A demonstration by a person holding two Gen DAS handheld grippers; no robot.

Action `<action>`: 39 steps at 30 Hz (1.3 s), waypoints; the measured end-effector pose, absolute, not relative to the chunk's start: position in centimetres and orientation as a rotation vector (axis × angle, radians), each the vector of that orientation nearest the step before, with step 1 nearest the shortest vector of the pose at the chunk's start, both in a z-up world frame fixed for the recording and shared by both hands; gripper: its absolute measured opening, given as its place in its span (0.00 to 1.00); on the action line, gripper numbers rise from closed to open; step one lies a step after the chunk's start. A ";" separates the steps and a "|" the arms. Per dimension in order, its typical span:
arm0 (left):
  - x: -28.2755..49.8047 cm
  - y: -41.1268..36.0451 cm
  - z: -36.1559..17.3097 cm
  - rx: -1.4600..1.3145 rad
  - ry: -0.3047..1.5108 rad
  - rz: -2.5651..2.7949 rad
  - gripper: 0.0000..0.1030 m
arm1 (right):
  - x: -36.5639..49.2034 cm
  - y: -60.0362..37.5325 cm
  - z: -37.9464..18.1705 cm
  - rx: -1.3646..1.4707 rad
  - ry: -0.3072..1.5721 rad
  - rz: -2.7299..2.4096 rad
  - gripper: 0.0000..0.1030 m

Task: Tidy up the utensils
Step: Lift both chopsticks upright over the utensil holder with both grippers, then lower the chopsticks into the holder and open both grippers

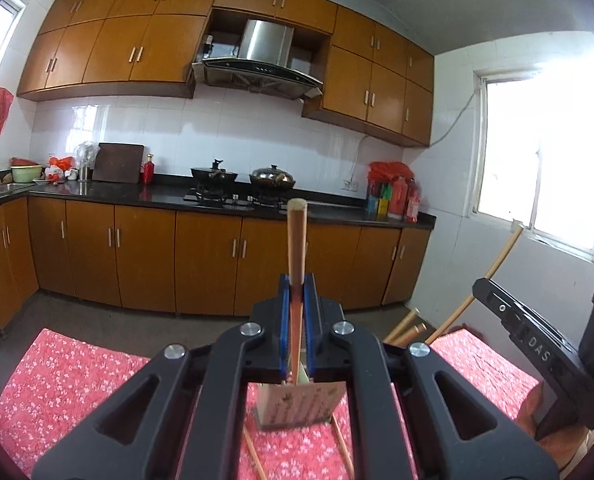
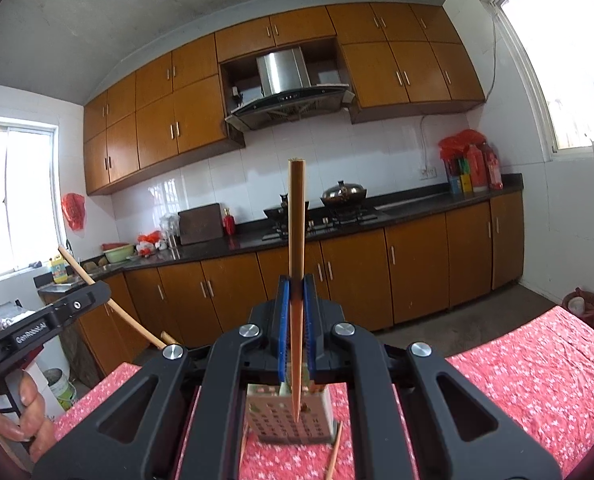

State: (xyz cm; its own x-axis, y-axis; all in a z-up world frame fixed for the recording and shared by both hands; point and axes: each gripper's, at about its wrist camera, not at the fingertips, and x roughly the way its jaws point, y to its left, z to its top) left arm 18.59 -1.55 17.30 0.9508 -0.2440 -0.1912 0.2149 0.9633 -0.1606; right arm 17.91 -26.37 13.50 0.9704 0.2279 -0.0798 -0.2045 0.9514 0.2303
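Note:
My left gripper (image 1: pixel 297 284) is shut on a wooden chopstick (image 1: pixel 296 236) that stands upright, its lower end over a perforated utensil holder (image 1: pixel 297 404) on the red floral tablecloth (image 1: pixel 69 380). My right gripper (image 2: pixel 296 286) is shut on another upright chopstick (image 2: pixel 296 220), its tip pointing down at the same holder (image 2: pixel 289 416). Several chopsticks (image 1: pixel 405 326) lean at the right in the left wrist view. Loose chopsticks (image 1: pixel 343 446) lie on the cloth beside the holder. The right gripper body (image 1: pixel 537 344) shows at the right of the left wrist view.
A kitchen counter (image 1: pixel 169 194) with a stove, two woks (image 1: pixel 273 178) and bottles (image 1: pixel 397 196) runs across the background. Wooden cabinets stand above and below it. The left gripper's body (image 2: pixel 45 326) and the person's hand (image 2: pixel 29 420) show at the left in the right wrist view.

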 end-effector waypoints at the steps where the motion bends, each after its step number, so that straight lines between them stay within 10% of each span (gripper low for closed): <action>1: 19.0 -1.6 17.5 -0.146 0.210 -0.233 0.07 | 18.2 -26.2 13.7 0.224 0.100 0.219 0.08; 39: 23.7 -0.6 14.4 -0.199 0.271 -0.202 0.15 | 22.4 -25.1 11.0 0.235 0.187 0.173 0.22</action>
